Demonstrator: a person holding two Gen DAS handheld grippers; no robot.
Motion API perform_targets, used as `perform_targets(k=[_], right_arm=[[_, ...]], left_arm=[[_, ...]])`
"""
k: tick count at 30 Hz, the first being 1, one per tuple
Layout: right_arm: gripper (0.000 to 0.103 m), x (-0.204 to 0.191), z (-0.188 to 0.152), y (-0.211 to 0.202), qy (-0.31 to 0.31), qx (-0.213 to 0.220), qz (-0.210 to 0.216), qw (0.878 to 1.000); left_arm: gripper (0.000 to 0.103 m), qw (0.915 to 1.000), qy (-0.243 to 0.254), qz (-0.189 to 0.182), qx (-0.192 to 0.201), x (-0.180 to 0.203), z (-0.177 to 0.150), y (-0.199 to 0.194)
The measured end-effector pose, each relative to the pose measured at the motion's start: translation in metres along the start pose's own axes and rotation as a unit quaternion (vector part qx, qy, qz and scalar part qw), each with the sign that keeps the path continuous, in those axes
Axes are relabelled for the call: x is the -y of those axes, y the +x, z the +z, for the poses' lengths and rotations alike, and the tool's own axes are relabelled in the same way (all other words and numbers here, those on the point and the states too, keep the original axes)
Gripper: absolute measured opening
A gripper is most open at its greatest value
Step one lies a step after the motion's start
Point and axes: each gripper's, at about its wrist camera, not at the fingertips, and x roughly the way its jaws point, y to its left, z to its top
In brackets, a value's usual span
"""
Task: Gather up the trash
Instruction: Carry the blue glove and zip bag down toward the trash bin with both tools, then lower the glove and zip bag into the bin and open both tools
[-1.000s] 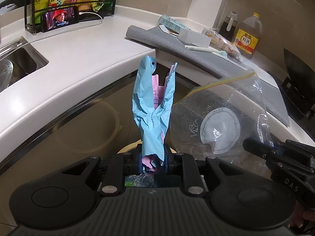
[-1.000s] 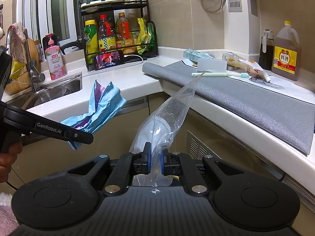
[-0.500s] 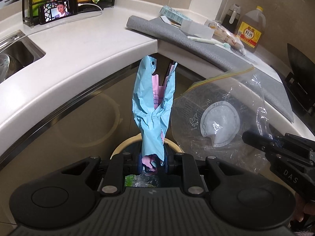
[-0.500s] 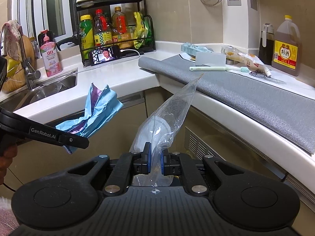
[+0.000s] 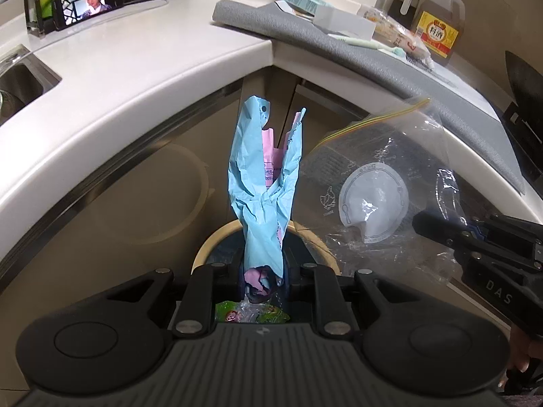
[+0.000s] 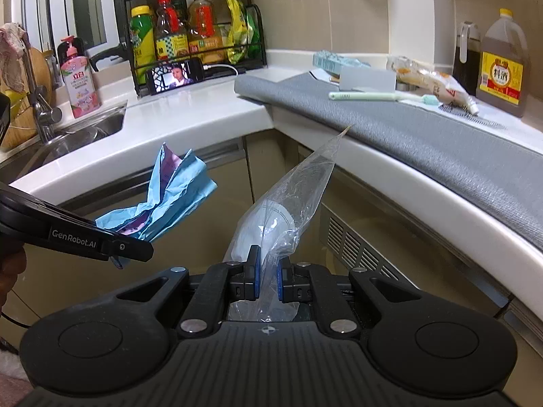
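My left gripper (image 5: 264, 279) is shut on a crumpled blue and pink paper wrapper (image 5: 263, 183), held upright above a round bin with a tan rim (image 5: 217, 237) on the floor; green packaging (image 5: 251, 315) lies in the bin. My right gripper (image 6: 268, 279) is shut on a clear zip bag (image 6: 288, 200) with a white disc inside. The bag also shows in the left wrist view (image 5: 380, 186), right of the wrapper. The wrapper shows in the right wrist view (image 6: 169, 190), to the left.
A curved white counter (image 5: 135, 74) runs above the bin, with cabinet doors below. A grey mat (image 6: 424, 135) holds a toothbrush (image 6: 373, 96), a box and packets. A phone (image 6: 176, 76), a bottle rack, a sink (image 6: 78, 132) and an oil jug (image 6: 502, 64) stand behind.
Both grippers have moved down and back from the counter, still holding their items. The bin rim has come more into the left wrist view.
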Motion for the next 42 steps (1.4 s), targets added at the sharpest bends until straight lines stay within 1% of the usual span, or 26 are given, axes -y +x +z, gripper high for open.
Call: perform_targets(k=[3, 10, 16, 20, 24, 30, 35, 42], right_arm=[[0.010, 0.000, -0.002, 0.008, -0.003, -0.007, -0.001, 1.000], [0.010, 0.003, -0.008, 0.036, -0.009, -0.032, 0.000, 0.999], [0.010, 0.007, -0.018, 0.068, -0.006, -0.068, 0.000, 0.998], [0.010, 0.008, -0.029, 0.089, -0.008, -0.095, -0.007, 0.995], [0.010, 0.009, -0.039, 0.107, -0.003, -0.122, -0.010, 0.993], [0.010, 0.009, -0.046, 0.129, -0.005, -0.146, -0.020, 0.989], [0.010, 0.009, -0.048, 0.151, -0.004, -0.169, -0.023, 0.985], [0.010, 0.008, -0.056, 0.175, -0.004, -0.201, -0.027, 0.979]], left_arm=[[0.022, 0.9999, -0.003, -0.006, -0.010, -0.001, 0.001, 0.009], [0.022, 0.9984, -0.006, -0.017, -0.054, -0.003, 0.003, 0.046], [0.022, 0.9957, -0.005, -0.014, -0.091, -0.002, 0.002, 0.081], [0.022, 0.9940, -0.001, -0.010, -0.108, 0.001, 0.002, 0.099], [0.022, 0.9909, -0.001, -0.004, -0.135, 0.006, 0.003, 0.122], [0.022, 0.9867, 0.009, 0.005, -0.162, 0.011, 0.001, 0.153], [0.022, 0.9840, 0.016, 0.012, -0.177, 0.015, -0.004, 0.169], [0.022, 0.9785, 0.004, 0.023, -0.205, 0.016, -0.003, 0.194]])
